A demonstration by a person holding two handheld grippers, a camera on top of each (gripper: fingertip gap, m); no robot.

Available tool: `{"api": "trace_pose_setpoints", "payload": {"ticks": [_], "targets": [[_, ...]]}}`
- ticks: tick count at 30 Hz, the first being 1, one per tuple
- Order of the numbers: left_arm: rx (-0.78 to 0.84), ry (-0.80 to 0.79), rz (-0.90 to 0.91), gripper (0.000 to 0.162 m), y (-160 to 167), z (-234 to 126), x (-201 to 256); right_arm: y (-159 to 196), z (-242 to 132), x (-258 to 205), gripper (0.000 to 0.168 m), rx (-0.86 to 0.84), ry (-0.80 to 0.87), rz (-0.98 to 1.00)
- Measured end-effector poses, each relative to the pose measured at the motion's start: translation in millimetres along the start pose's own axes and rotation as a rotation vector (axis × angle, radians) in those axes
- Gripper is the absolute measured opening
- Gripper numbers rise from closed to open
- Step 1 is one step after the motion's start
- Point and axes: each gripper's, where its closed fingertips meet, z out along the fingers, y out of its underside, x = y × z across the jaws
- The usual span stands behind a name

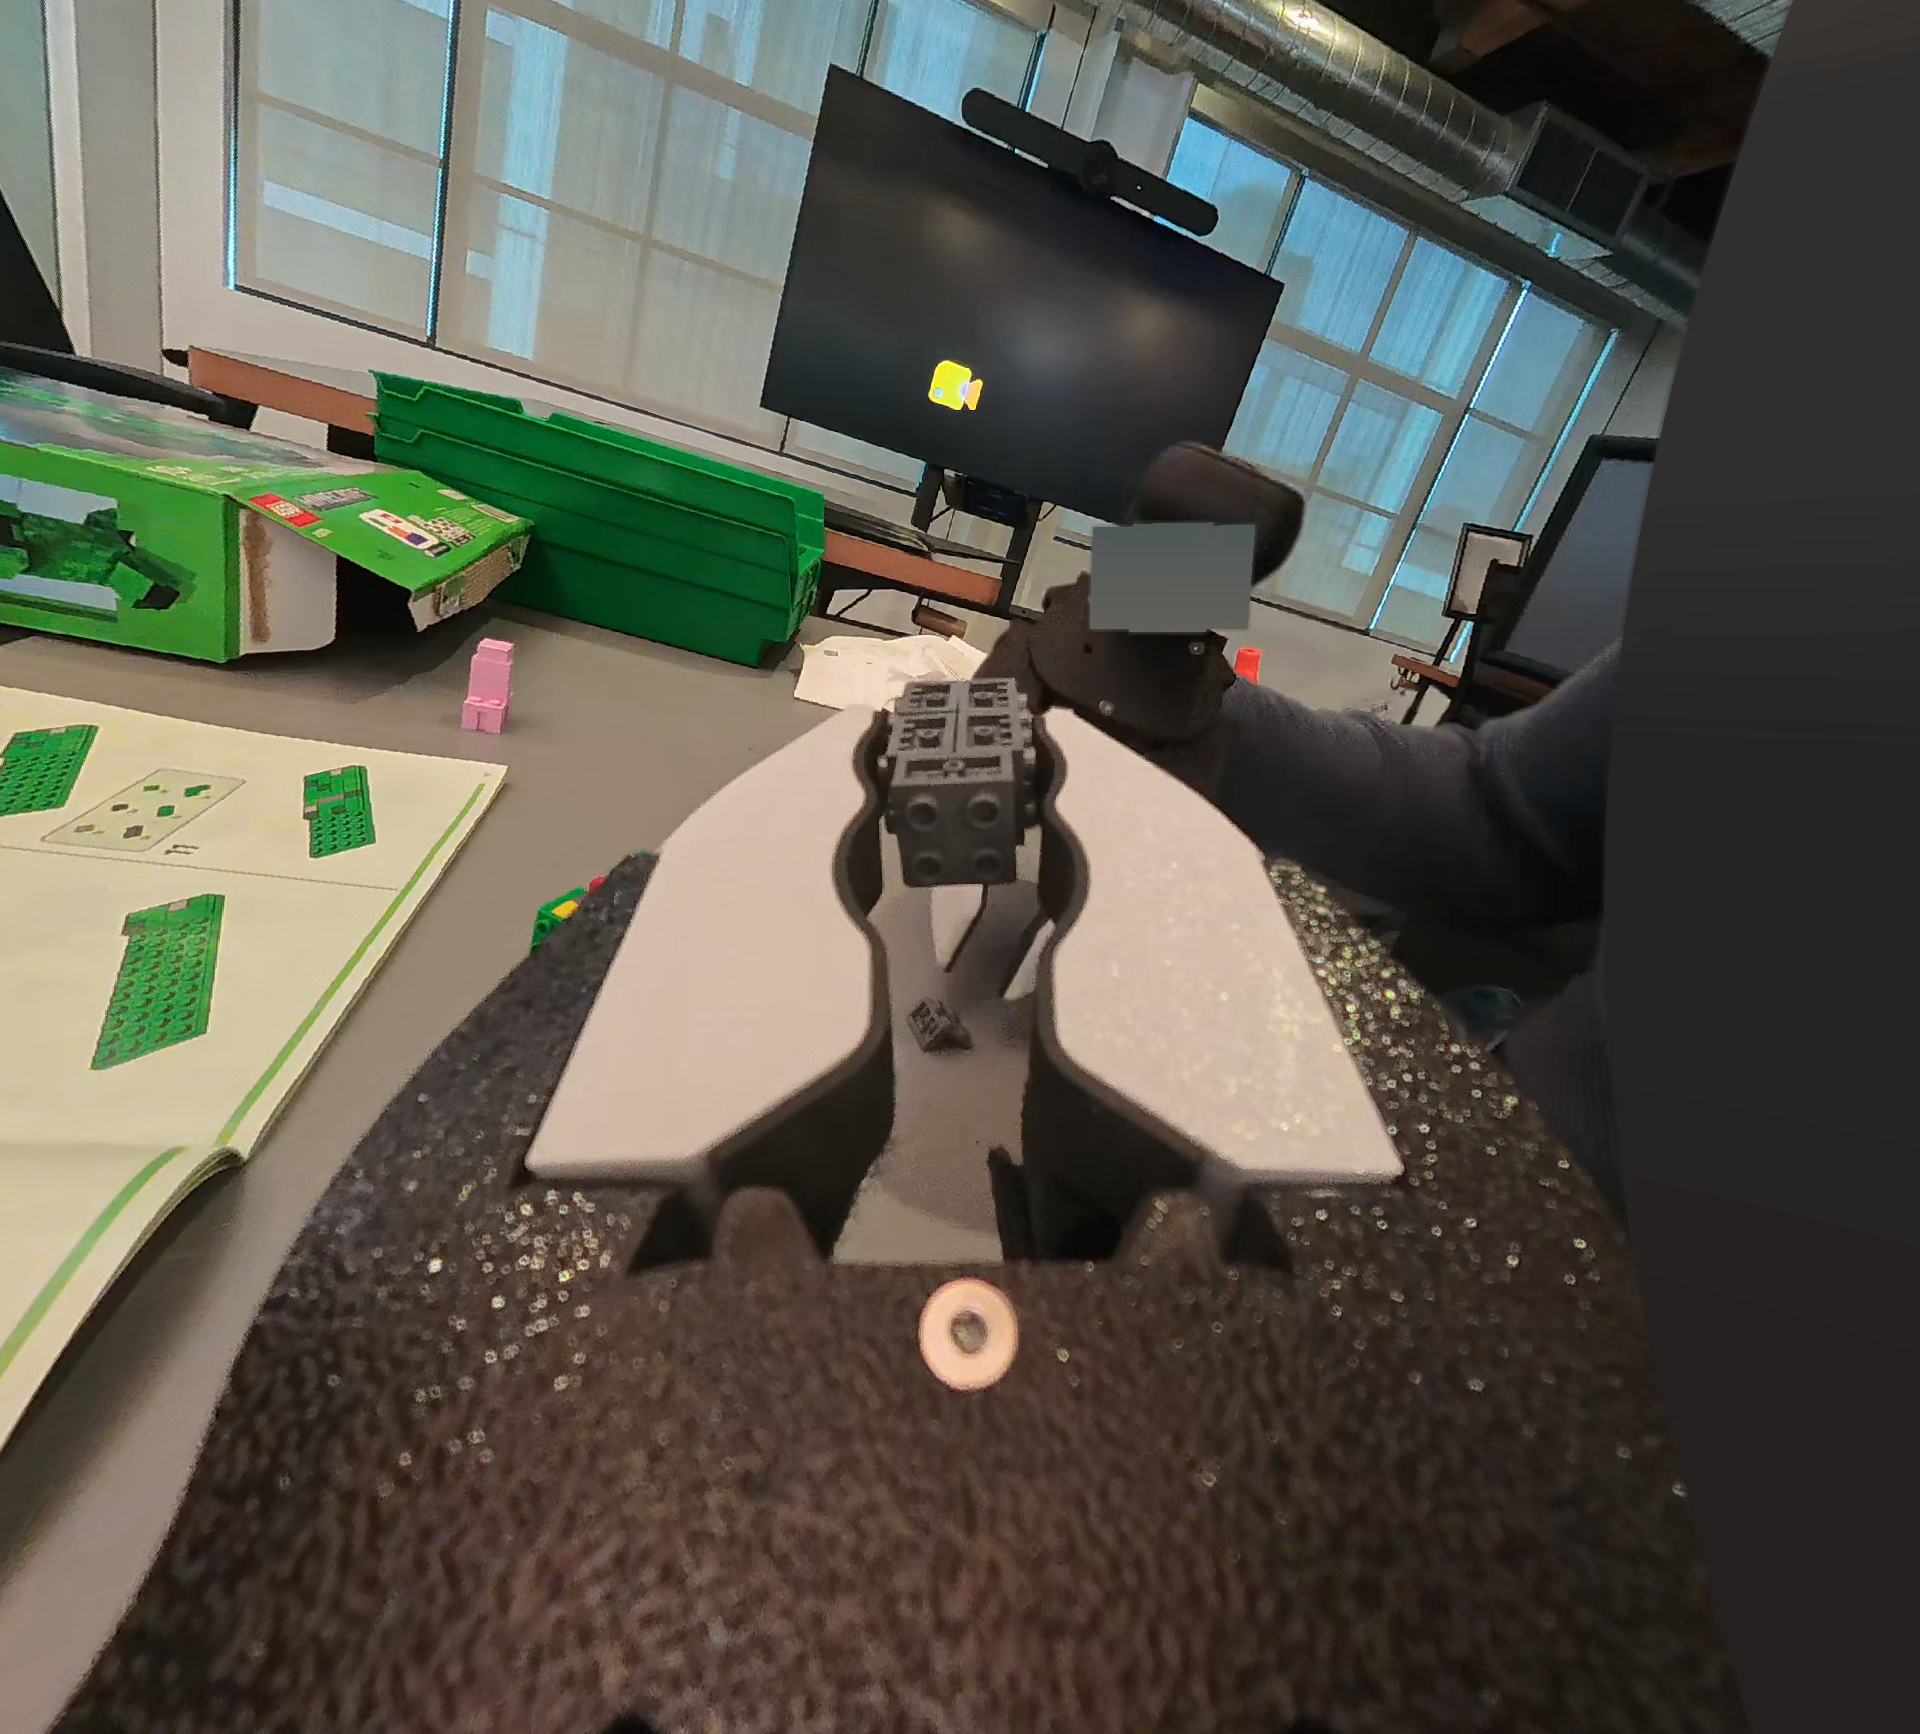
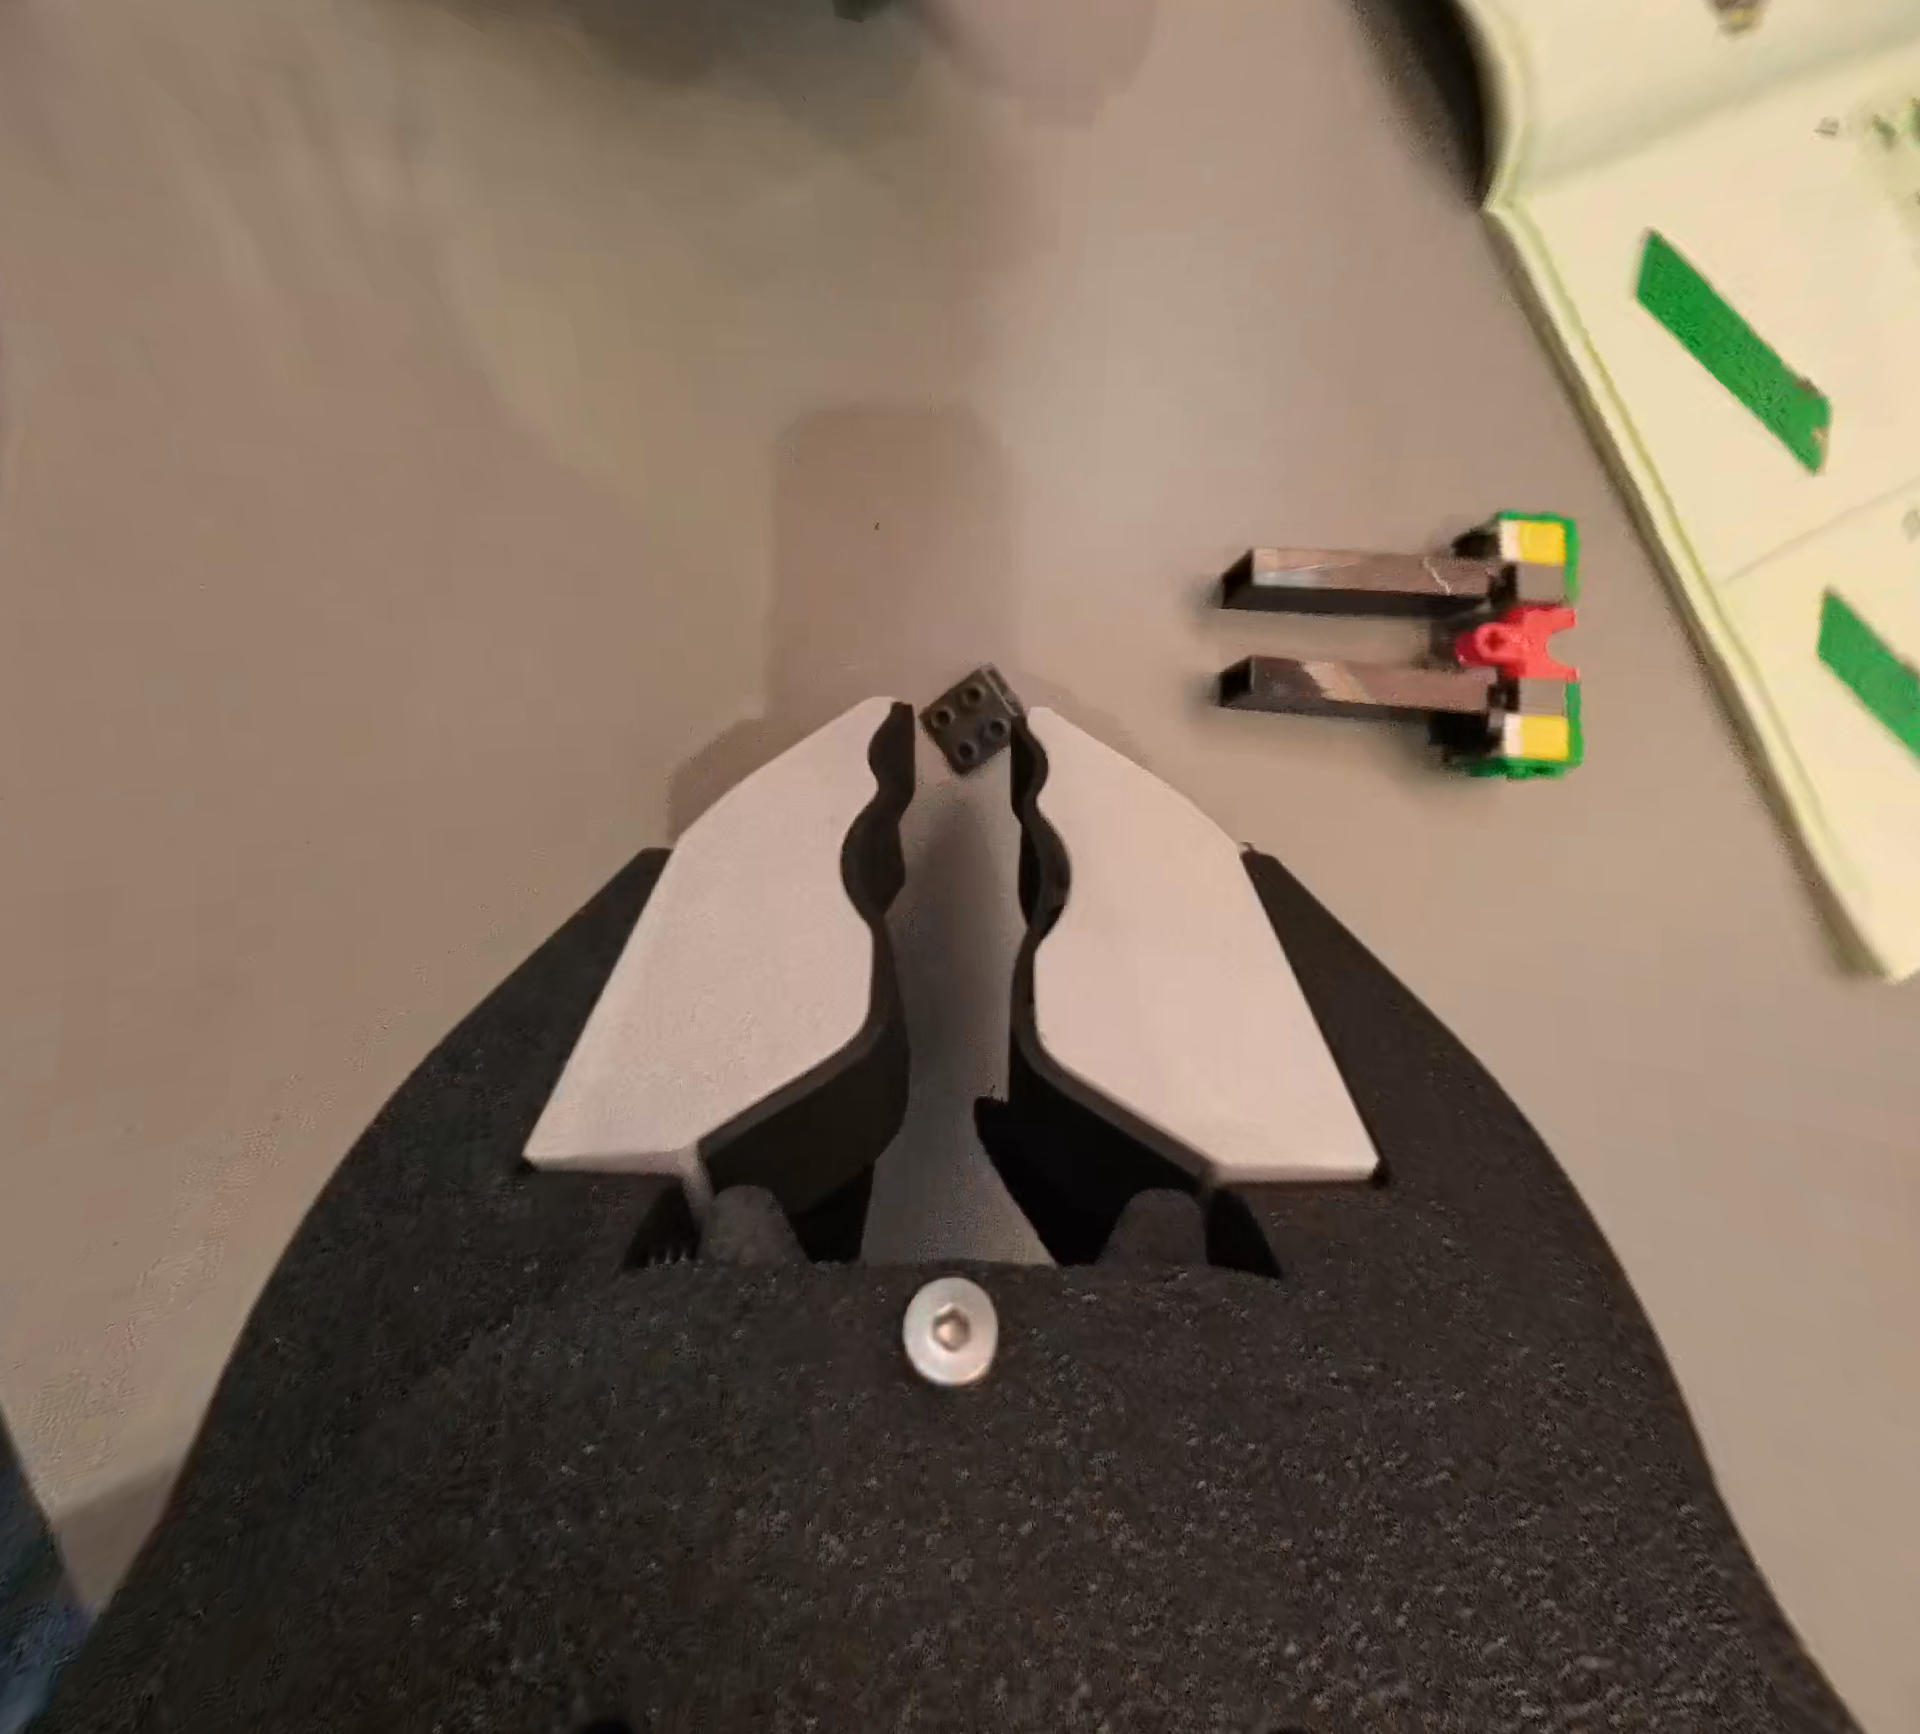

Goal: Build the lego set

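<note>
Two tools: one per hand, both over a grey counter [image 2: 416, 541].
Left tool [image 1: 961, 801]: fingers pinching a dark grey block of stacked bricks [image 1: 956, 791], held up above the counter, studs facing the camera.
Right tool [image 2: 966, 739]: fingers slightly spread around a small black studded piece [image 2: 968, 728] on the counter; it sits skewed between the tips, and I cannot tell whether they touch it yet.
Slip risk: the skewed piece could twist or pop sideways when the fingers press together, since only its corners would meet them.
Drop risk: the block is gripped near the fingertips only; a push while joining could lever it out.
Loose part: another small dark piece [image 1: 938, 1028] lies below the left tool.
Open room: bare counter left of the right tool.
Crowded side: a black, red, yellow and green sub-build [image 2: 1455, 645] near on the right, then the instruction booklet [image 2: 1714, 230], whose edge could catch a sweeping tool.
Far edge: pink figure [image 1: 486, 687], green box [image 1: 208, 541], green bins [image 1: 623, 510], well apart.
</note>
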Motion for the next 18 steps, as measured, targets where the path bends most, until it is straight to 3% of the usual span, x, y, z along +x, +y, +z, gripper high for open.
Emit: {"api": "trace_pose_setpoints", "payload": {"ticks": [6,11,18], "targets": [[-0.002,0.009,-0.007,0.025,0,0,1,0,6,4,0.013,-0.147,-0.102,-0.245],[-0.006,0.018,-0.011,0.025,1,1,2,2,10,4,0.013,-0.207,-0.182,-0.294],[-0.008,0.008,-0.013,0.025,0,0,0,10,15,5,0.012,-0.309,-0.170,-0.308]]}}
